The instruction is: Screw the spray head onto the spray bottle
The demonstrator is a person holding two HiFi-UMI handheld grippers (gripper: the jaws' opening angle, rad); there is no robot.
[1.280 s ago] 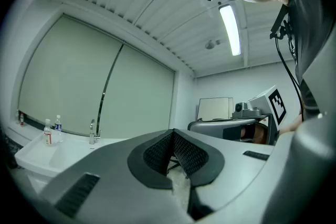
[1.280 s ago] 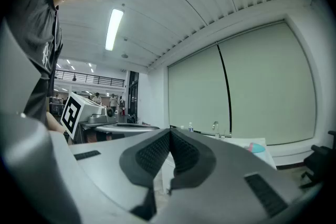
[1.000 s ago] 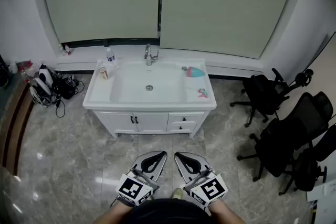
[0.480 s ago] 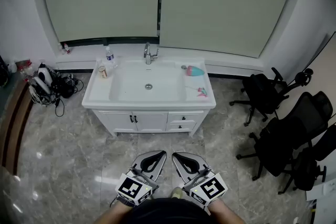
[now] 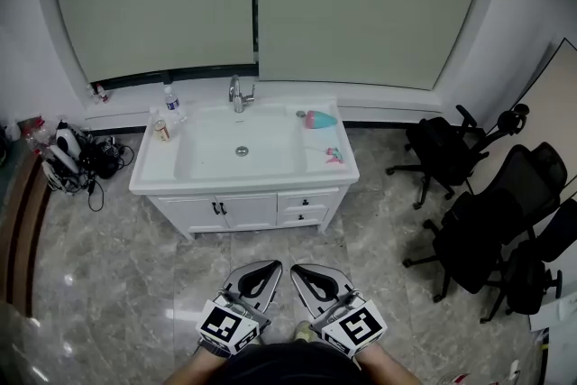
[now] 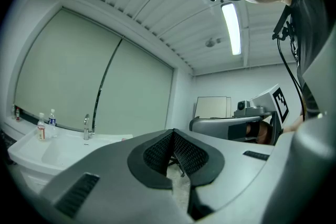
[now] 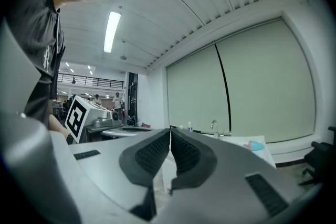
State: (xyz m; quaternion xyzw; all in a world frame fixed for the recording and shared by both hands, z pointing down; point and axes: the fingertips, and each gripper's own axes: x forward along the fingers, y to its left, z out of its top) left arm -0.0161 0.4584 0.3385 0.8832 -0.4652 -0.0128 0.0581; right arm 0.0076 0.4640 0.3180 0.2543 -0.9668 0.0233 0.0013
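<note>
Bottom centre, the left gripper [image 5: 255, 279] and right gripper [image 5: 311, 281] hang clenched, empty. The washstand [image 5: 155, 165] has slid left in frame. What looks like the spray bottle [image 5: 316, 119] lies on its right rim, well apart: nothing begun.

Head view, shifted framing. The whole room now sits further left in the picture than a second ago. The white vanity [image 5: 243, 187], with the teal and pink bottle [image 5: 317, 119] on its rim, lies left of centre, and the seam between the blinds [image 5: 255, 4] shifts with it. The cable heap [image 5: 77, 162] nears the left edge. The black office chairs [image 5: 491, 234] draw inward, and a pale panel [image 5: 559, 95] enters at the right edge.
</note>
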